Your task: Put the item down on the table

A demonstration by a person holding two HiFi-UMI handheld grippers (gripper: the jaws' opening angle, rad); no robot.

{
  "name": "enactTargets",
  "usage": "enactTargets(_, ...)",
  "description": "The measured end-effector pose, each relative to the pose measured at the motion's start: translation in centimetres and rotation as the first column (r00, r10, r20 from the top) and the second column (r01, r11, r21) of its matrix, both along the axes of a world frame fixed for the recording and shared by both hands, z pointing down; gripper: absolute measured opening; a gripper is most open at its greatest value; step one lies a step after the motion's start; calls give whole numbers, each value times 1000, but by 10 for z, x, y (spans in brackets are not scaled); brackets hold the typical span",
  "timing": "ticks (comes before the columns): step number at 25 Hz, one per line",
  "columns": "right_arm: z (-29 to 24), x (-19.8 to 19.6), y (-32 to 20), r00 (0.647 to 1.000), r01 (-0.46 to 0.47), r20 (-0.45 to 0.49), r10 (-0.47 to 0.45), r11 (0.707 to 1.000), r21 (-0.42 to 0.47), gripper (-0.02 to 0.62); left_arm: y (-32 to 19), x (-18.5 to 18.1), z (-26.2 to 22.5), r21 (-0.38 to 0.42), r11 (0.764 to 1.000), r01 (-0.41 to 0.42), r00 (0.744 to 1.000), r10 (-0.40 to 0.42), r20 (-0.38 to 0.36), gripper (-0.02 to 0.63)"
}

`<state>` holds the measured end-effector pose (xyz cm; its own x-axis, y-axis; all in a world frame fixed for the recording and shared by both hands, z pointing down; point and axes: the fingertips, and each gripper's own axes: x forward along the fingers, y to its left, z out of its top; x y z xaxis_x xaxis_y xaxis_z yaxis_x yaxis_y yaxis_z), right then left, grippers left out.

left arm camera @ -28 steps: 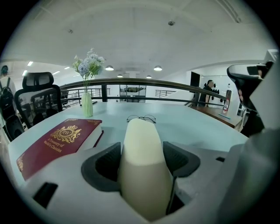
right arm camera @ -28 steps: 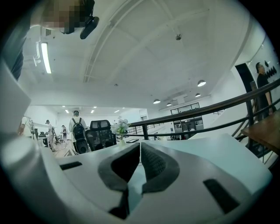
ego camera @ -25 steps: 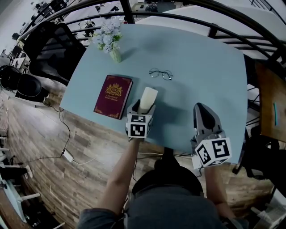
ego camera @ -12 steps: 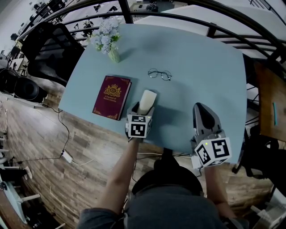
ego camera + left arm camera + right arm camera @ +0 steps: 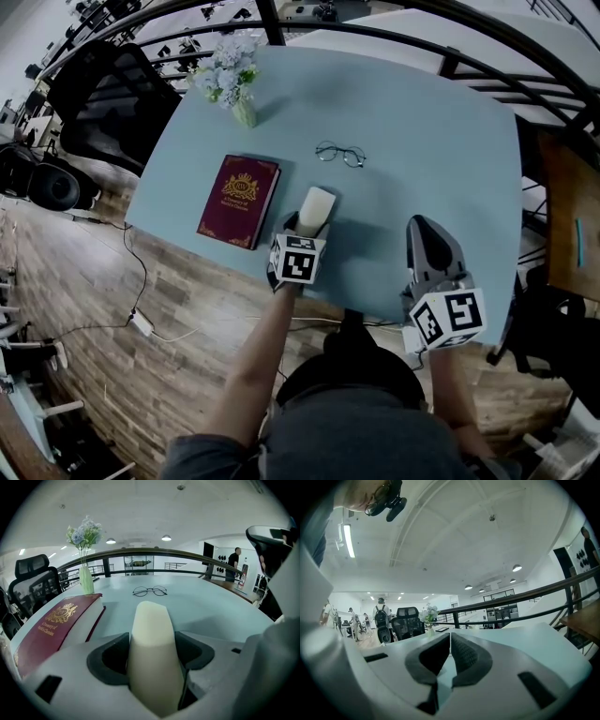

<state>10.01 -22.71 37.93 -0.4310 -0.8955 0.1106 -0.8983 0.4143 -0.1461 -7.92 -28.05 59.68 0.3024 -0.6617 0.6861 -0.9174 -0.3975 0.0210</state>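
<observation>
My left gripper is shut on a cream, rounded case that sticks out forward past its jaws, low over the light blue table near the front edge. In the left gripper view the case fills the gap between the dark pads. I cannot tell whether it touches the tabletop. My right gripper sits at the front right of the table, its jaws closed together with nothing between them.
A dark red book lies just left of the case, also seen close by. A pair of glasses rests beyond the case. A vase of pale flowers stands at the far left corner. Black railings and an office chair surround the table.
The left gripper with the cream case has shifted slightly to the right and tilted a little. The right gripper has stayed put.
</observation>
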Motion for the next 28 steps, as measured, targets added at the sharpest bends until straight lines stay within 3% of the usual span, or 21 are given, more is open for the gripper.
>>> enactTargets(18,1,-2,1,1000,12,8,-12,1000,5,2,-4,0,4,-53,999,8,999,-10,-35,320)
enactTargets(28,0,-2,2,1000,21,11,-21,1000,8,2,-3,-7,-39,61,997,52,997,-48,-62,325)
